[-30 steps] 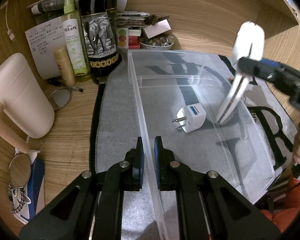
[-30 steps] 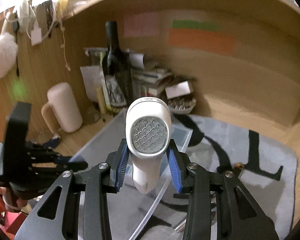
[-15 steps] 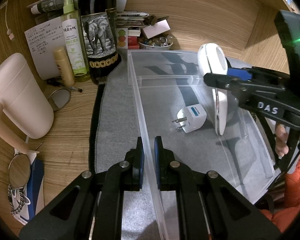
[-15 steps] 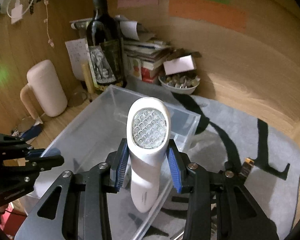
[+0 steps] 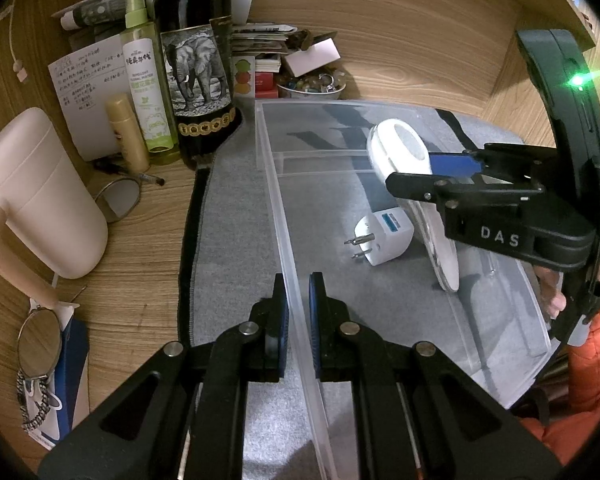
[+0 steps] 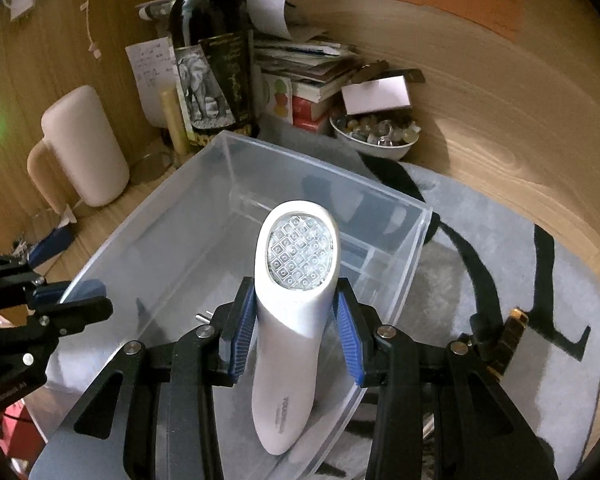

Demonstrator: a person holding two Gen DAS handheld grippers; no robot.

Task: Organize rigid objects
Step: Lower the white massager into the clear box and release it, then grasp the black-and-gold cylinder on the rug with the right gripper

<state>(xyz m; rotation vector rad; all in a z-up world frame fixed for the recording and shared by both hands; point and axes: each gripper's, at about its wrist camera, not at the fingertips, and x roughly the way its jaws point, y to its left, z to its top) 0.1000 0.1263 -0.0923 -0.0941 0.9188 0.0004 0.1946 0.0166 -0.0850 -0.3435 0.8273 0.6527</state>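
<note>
Left wrist view first: at far left a pale pink jug [image 5: 40, 196] stands on the wooden desk, then a green spray bottle [image 5: 146, 84] and a dark wine bottle [image 5: 198, 64]. Nearer, the left gripper [image 5: 298, 312] is clamped on the left wall of the clear plastic bin [image 5: 284, 216]. Inside the bin lies a white plug adapter [image 5: 384, 236]. To its right, the right gripper [image 6: 296, 328] grips a white handheld device [image 6: 296, 312], its lower end down inside the bin.
</note>
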